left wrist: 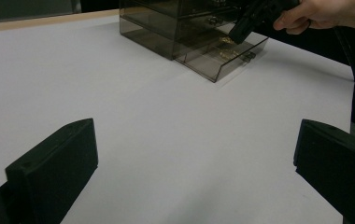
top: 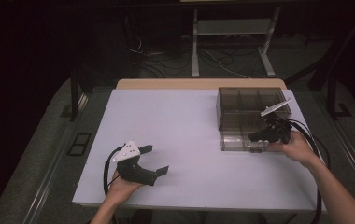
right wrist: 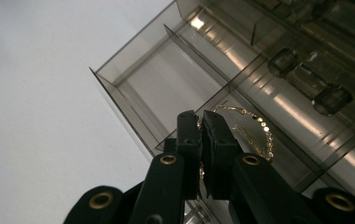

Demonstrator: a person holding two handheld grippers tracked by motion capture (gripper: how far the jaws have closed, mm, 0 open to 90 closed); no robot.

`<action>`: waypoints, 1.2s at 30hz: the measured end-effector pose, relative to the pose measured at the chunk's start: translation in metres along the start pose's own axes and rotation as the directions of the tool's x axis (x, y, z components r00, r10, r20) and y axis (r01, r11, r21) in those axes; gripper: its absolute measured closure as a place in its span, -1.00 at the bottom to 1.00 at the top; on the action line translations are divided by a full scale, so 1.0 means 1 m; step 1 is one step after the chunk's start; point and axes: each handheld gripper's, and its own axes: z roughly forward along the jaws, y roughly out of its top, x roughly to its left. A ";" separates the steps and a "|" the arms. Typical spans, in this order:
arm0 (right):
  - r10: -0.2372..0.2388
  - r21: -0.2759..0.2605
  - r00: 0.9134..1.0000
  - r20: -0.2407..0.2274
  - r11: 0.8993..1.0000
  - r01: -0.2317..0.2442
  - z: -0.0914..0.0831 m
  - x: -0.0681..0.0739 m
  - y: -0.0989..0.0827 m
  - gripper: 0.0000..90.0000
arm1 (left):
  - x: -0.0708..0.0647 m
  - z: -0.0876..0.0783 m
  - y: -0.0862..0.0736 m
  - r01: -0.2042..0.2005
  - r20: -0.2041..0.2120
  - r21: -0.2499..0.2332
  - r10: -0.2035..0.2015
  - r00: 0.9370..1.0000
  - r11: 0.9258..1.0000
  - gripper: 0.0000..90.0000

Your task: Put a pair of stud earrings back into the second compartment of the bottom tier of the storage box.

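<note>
A smoky clear drawer box (top: 248, 105) stands at the table's right side, its bottom drawer (top: 237, 141) pulled out toward me. My right gripper (top: 253, 136) points down into that drawer, jaws pressed together. In the right gripper view a thin gold chain (right wrist: 261, 127) runs out from between the closed jaws of the right gripper (right wrist: 201, 117) and loops over a compartment of the drawer (right wrist: 133, 93). My left gripper (top: 158, 159) rests near the table's front left, wide open with nothing between its fingers. In the left gripper view the left gripper (left wrist: 196, 128) faces bare table, with the drawer (left wrist: 222, 60) far off.
The white table top (top: 175, 121) lies between the two hands. The drawer has several divided compartments, the near-left ones bare. Clear knob handles (right wrist: 330, 98) sit on the drawer above. Table legs and cables (top: 222, 60) lie on the dark floor behind.
</note>
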 end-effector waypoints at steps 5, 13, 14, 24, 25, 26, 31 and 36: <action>0.007 0.014 1.000 0.002 1.000 -0.007 0.005 -0.002 -0.002 0.89 | 0.000 0.000 0.000 -0.003 0.002 0.002 0.003 1.000 1.000 -1.00; 0.006 0.031 1.000 -0.003 1.000 -0.006 0.012 -0.004 -0.006 0.89 | 0.000 0.001 0.000 -0.001 0.002 0.003 0.001 1.000 1.000 -1.00; 0.011 0.035 1.000 -0.002 0.999 -0.011 0.013 -0.004 -0.006 0.88 | 0.000 0.001 0.000 -0.002 0.003 0.004 0.002 1.000 1.000 -1.00; 0.035 0.016 0.999 0.030 0.999 -0.036 0.013 -0.001 -0.002 0.49 | 0.000 0.000 0.000 -0.002 0.007 0.003 0.002 1.000 1.000 -1.00; 0.035 0.016 0.999 0.035 0.999 -0.036 0.013 0.000 -0.002 0.39 | 0.000 0.000 0.000 -0.002 0.007 0.002 0.002 1.000 1.000 -1.00; 0.036 0.016 0.999 0.033 0.999 -0.036 0.013 0.001 -0.002 0.31 | 0.000 0.000 0.000 -0.001 0.006 0.002 0.001 1.000 1.000 -1.00; 0.016 0.013 1.000 0.026 1.000 -0.017 0.009 0.008 -0.001 0.00 | 0.000 0.001 0.000 -0.001 0.006 0.004 0.001 1.000 1.000 -1.00; 0.004 0.005 1.000 0.025 1.000 -0.004 0.004 0.014 -0.002 -0.25 | -0.001 0.001 0.000 0.000 0.006 0.003 0.000 1.000 1.000 -1.00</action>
